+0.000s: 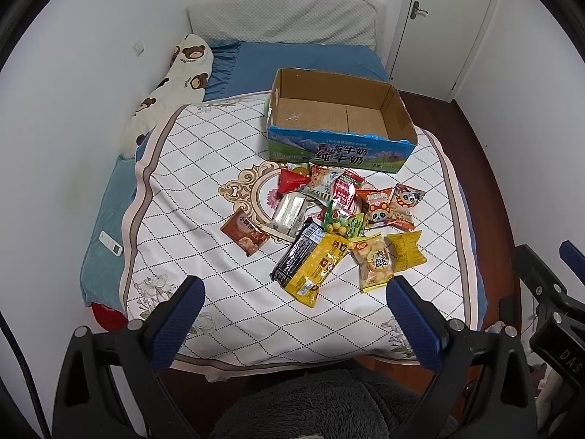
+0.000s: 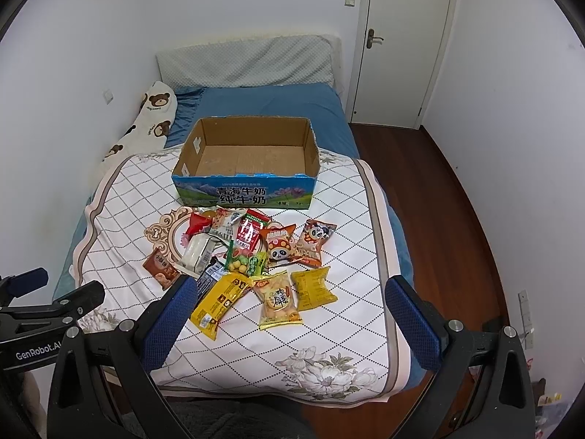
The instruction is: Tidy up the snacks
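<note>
Several snack packets lie in a pile (image 1: 329, 219) on the white quilted cloth, also in the right wrist view (image 2: 252, 259). Among them are a long yellow packet (image 1: 318, 267), a black packet (image 1: 296, 256), two panda packets (image 1: 391, 208) and a brown packet (image 1: 245, 234). Behind the pile stands an open, empty cardboard milk box (image 1: 340, 153) with a blue printed front, also in the right wrist view (image 2: 245, 194). My left gripper (image 1: 292, 300) is open and empty, in front of the pile. My right gripper (image 2: 289, 300) is open and empty, in front of the pile.
The cloth (image 1: 204, 168) covers a blue bed against the left wall. A bear-print pillow (image 1: 172, 84) and a white remote (image 1: 110, 243) lie at the bed's left. A grey pillow (image 1: 285, 18) leans at the head. Wooden floor (image 2: 438, 197) and a door (image 2: 402, 36) are at the right.
</note>
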The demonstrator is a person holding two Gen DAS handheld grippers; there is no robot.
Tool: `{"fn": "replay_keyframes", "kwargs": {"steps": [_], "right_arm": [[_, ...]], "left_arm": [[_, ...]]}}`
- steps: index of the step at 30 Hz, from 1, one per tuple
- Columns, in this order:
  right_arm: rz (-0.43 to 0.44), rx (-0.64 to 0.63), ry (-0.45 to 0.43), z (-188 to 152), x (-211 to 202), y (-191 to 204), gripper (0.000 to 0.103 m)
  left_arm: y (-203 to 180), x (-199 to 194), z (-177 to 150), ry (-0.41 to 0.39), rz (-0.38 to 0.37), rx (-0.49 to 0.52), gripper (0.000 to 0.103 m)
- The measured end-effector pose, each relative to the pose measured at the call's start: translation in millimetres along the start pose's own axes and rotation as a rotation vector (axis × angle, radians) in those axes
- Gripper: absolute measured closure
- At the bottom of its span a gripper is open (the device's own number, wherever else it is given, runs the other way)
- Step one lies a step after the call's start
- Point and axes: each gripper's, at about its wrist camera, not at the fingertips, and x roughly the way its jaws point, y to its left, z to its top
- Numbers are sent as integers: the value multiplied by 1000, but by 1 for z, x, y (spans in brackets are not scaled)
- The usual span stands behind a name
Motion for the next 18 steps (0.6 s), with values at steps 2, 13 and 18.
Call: {"fn": "replay_keyframes", "kwargs": {"steps": [2, 13, 18], "right_arm": [[0, 1, 0, 2, 0, -2, 0], [1, 2, -7, 4, -1, 0, 0], [3, 4, -7, 5, 0, 1, 0]], "left_arm": [[-1, 0, 1, -1, -2, 0, 1], [0, -3, 3, -10, -3, 5, 1], [1, -3, 3, -10, -3, 4, 1]]}}
